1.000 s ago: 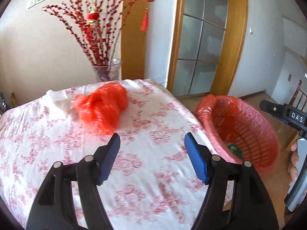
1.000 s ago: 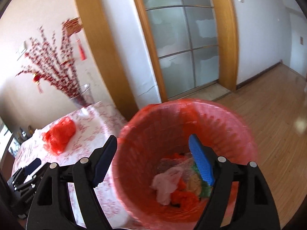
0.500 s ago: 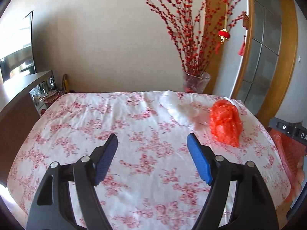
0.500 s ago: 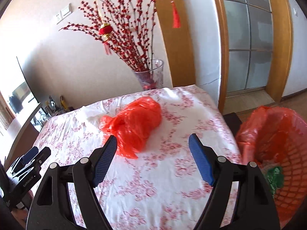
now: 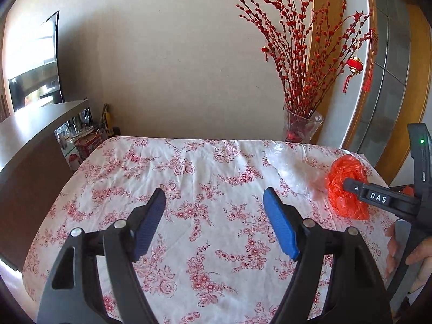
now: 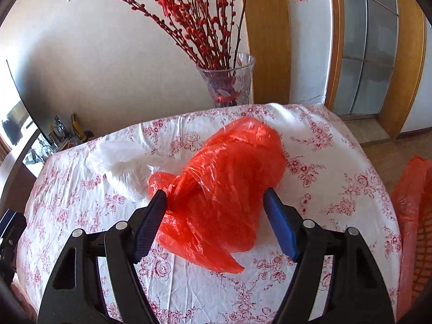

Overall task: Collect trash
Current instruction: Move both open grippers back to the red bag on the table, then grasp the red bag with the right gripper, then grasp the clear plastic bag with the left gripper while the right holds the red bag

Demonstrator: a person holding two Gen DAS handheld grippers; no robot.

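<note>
Closing around the red bag (image 6: 224, 186), the right hand-held gripper (image 6: 214, 216) seemingly untouching; left hand-held gripper (image 5: 214, 221) open.

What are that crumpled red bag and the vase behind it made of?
The red bag looks like thin glossy plastic film: translucent, crinkled, with shiny highlights. The vase seems to be clear cut glass, since stems show through its patterned wall.
</note>
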